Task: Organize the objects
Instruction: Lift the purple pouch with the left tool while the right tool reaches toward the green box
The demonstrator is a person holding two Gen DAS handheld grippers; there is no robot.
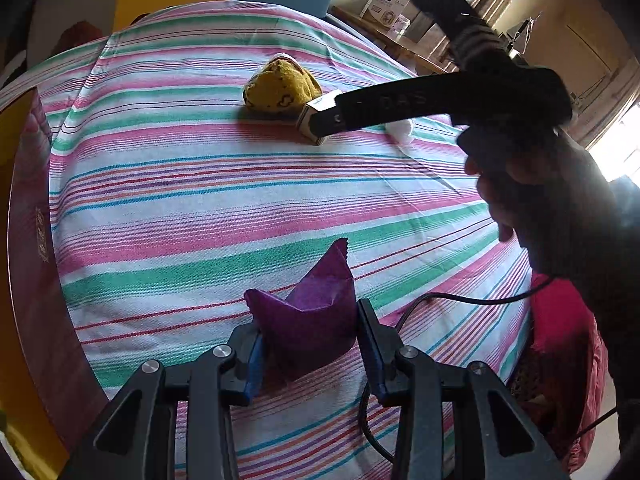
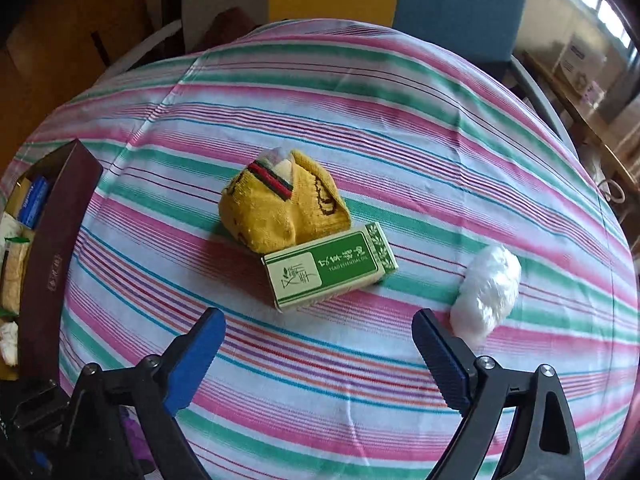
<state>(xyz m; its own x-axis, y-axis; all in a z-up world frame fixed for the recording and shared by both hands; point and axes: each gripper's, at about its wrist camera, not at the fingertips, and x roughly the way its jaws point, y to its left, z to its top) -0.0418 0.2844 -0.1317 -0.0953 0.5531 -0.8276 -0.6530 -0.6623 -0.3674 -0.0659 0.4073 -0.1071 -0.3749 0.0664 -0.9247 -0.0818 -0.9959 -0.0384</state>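
Striped cloth covers the desk, where the left tool point(image 1: 310, 344) pinches a purple cloth point(image 1: 310, 320) well short of the green box point(image 2: 330, 266), while the right tool point(image 2: 318, 354) gapes empty, lined up on that box for a likely grab.

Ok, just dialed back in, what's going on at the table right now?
A person is tidying a striped tablecloth with two handheld grippers. The left gripper has its fingers on either side of a folded purple cloth; whether it is actually squeezed I can't tell. The right gripper is open and empty, aimed at the green box, which touches a yellow sock. A white plastic bundle lies to the right, and a dark box with items sits at the left edge.
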